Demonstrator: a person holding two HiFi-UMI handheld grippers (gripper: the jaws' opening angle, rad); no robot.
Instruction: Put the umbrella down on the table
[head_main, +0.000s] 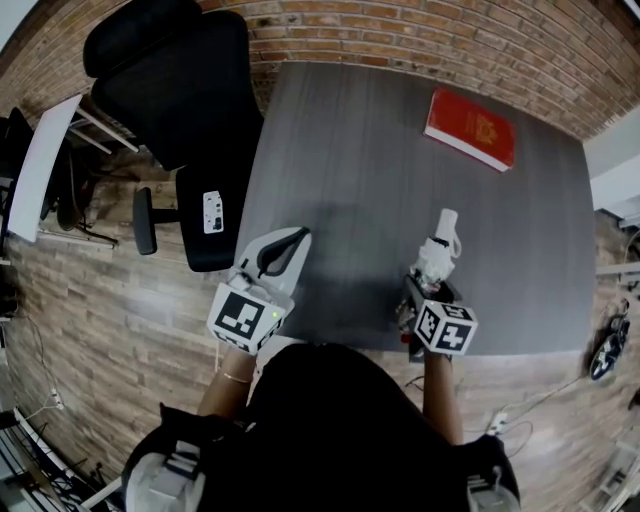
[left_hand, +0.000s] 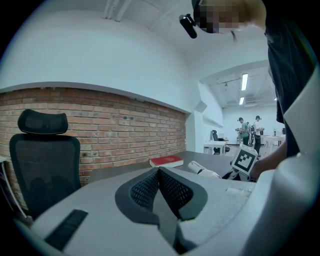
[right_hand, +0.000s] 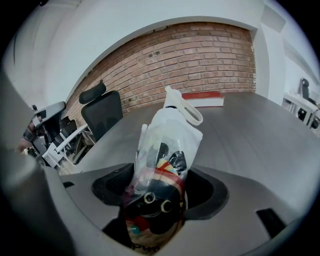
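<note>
A folded umbrella (right_hand: 165, 165) in a clear plastic sleeve, with a white handle and loop strap at its far end, sits between the jaws of my right gripper (right_hand: 162, 192), which is shut on it. In the head view the umbrella (head_main: 436, 255) points away from me over the near right part of the grey table (head_main: 380, 150), with the right gripper (head_main: 425, 295) near the table's front edge. My left gripper (head_main: 290, 245) hovers at the table's near left edge, its jaws closed together on nothing; in its own view the left gripper (left_hand: 160, 175) shows both pads touching.
A red book (head_main: 470, 128) lies at the far right of the table, also seen as the book (right_hand: 202, 99) ahead of the umbrella. A black office chair (head_main: 175, 90) stands left of the table. A brick wall (head_main: 420, 30) runs behind. People stand far off in the left gripper view.
</note>
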